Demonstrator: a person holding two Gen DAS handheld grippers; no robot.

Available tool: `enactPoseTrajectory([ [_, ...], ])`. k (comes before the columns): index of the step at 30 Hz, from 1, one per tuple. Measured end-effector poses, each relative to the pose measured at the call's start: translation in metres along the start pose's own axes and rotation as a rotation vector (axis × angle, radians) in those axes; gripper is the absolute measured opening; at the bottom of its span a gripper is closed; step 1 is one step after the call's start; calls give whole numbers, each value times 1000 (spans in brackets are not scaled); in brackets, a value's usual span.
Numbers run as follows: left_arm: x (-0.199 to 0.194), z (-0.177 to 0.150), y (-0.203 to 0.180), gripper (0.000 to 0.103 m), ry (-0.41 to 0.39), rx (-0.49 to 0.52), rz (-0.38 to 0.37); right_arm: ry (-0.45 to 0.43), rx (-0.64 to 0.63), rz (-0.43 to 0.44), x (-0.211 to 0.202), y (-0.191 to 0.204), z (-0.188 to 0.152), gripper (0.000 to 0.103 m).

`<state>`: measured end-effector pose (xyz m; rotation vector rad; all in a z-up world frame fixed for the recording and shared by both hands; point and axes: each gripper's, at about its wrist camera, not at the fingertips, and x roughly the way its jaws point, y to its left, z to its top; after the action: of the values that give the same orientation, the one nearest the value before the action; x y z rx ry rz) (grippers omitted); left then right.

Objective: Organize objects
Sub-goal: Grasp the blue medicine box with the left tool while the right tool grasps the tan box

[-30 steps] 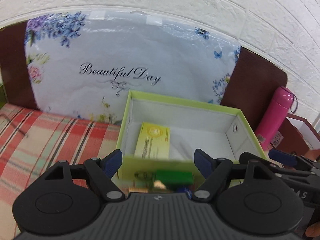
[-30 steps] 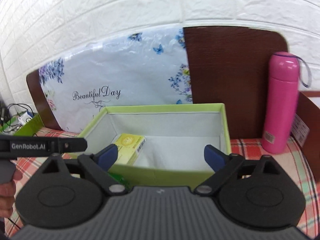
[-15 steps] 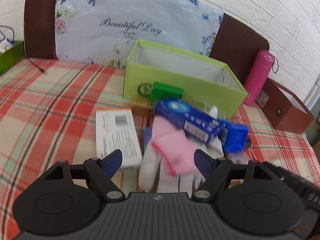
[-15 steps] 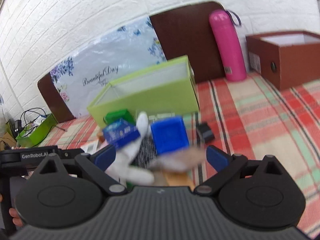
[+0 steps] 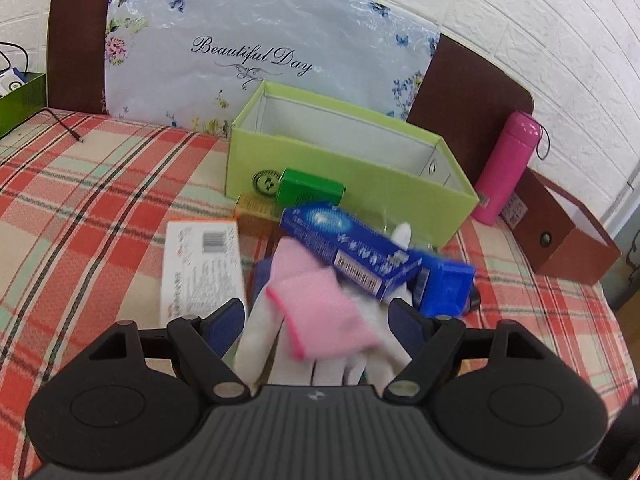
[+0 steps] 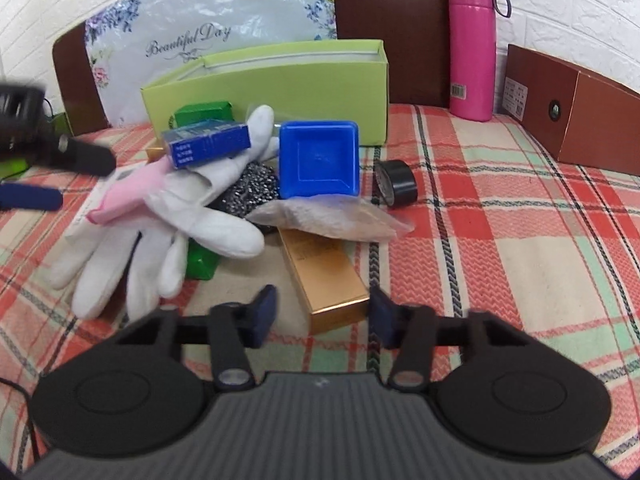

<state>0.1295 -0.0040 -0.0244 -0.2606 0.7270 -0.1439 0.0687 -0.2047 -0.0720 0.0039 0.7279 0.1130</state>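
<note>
One green box (image 6: 280,76), open at the top, is taken as the landmark on the plaid cloth (image 6: 500,240). In front of it one heap is seen: two white gloves (image 6: 192,216), one pink sock (image 6: 128,196) laid over them, one blue carton (image 6: 208,144) on top, one blue square tray (image 6: 318,160) tilted against the heap, one small green carton (image 5: 310,192) touching the box's front wall, one clear bag (image 6: 324,220), one dark scouring pad (image 6: 248,192) and one gold carton (image 6: 324,276) nearest the camera. One white packet with a barcode (image 5: 200,268) lies left of the heap, and one roll of black tape (image 6: 396,184) lies just right of it. One pink bottle (image 6: 472,44) stands right of the box, with one brown box (image 6: 572,108) further right.

The left gripper (image 5: 318,320) is held with its jaws spread wide over the gloves and sock, nothing pressed. The right gripper (image 6: 322,312) has its jaws part-closed around the near end of the gold carton; the right pad lies at the carton's edge, while a gap shows on the left, so no pinch is made.

Compared with a second ago, the box's inside with its yellow packet is no longer seen; both cameras are drawn back and lowered toward the heap. The right jaws have just been closing, with the gold carton between them.
</note>
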Motion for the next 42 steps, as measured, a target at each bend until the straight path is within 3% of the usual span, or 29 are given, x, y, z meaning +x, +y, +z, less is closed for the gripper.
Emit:
enactPoseTrajectory([
  [5,36,28,-24,82,21,-24,30,13,8,39,-10,-1,-4,34],
  [11,88,52,-45,82,74,21,173,31,11,56,-20,-2,-11,33],
  [14,94,43,-38,81,108,58,123,38,11,62,-22,-3,-12,33],
  [18,76,33,-22,56,100,118,16,45,-1,83,-27,1,-14,32],
  [20,64,28,-14,51,113,142,-16,53,-7,99,-30,4,-16,32],
  [26,29,0,7,48,127,157,-63,62,-20,146,-40,14,-21,32],
  [28,18,-5,11,50,95,133,-65,64,-25,147,-42,16,-22,32],
  [30,9,-4,11,61,54,123,-68,65,-24,141,-42,17,-22,32],
  [33,6,1,10,70,18,122,-23,53,-19,132,-46,17,-21,32],
  [38,7,10,20,77,-1,120,50,24,-22,119,-50,15,-18,37],
  [42,5,17,35,78,-14,84,19,33,-14,120,-46,15,-18,42],
])
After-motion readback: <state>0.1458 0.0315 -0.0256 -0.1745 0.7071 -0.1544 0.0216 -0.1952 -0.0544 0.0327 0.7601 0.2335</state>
